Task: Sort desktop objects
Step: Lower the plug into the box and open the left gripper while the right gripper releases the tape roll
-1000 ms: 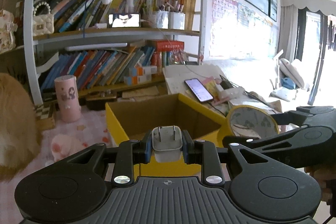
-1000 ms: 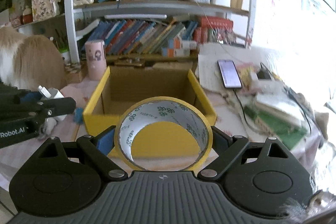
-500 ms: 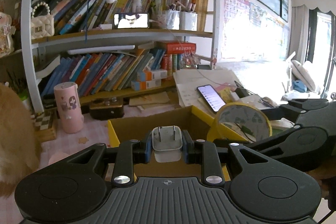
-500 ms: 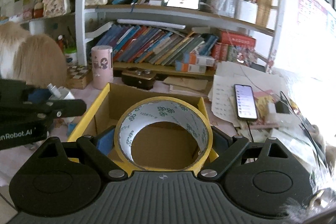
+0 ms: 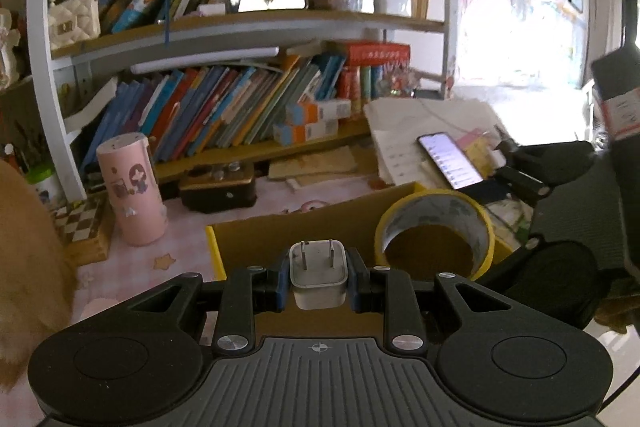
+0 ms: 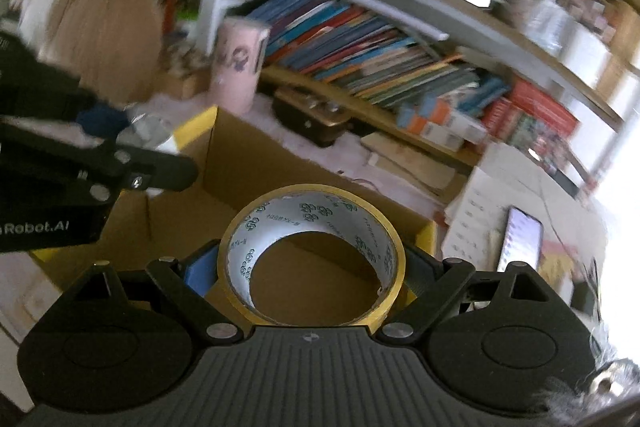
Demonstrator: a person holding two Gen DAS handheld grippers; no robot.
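Observation:
My left gripper [image 5: 318,281] is shut on a white two-prong charger plug [image 5: 318,275], held over the near side of a yellow-rimmed cardboard box [image 5: 248,231]. My right gripper [image 6: 312,267] is shut on a yellow tape roll [image 6: 312,215] with a white printed inner face, above the same box [image 6: 240,163]. The left wrist view shows the tape roll [image 5: 436,211] and the right gripper's black body to the right of the plug. In the right wrist view the left gripper's arm [image 6: 80,167] reaches in from the left over the box's left rim.
Behind the box stand a pink cylindrical cup [image 5: 132,187], a dark small box [image 5: 218,187] and a bookshelf full of books [image 5: 224,107]. A lit phone [image 5: 448,155] lies on papers at right. A furry tan animal [image 6: 92,15] sits at left.
Both grippers moved forward over the box, so its inside now lies beneath them. The right gripper rolled, tilting its view. Both grips are unchanged.

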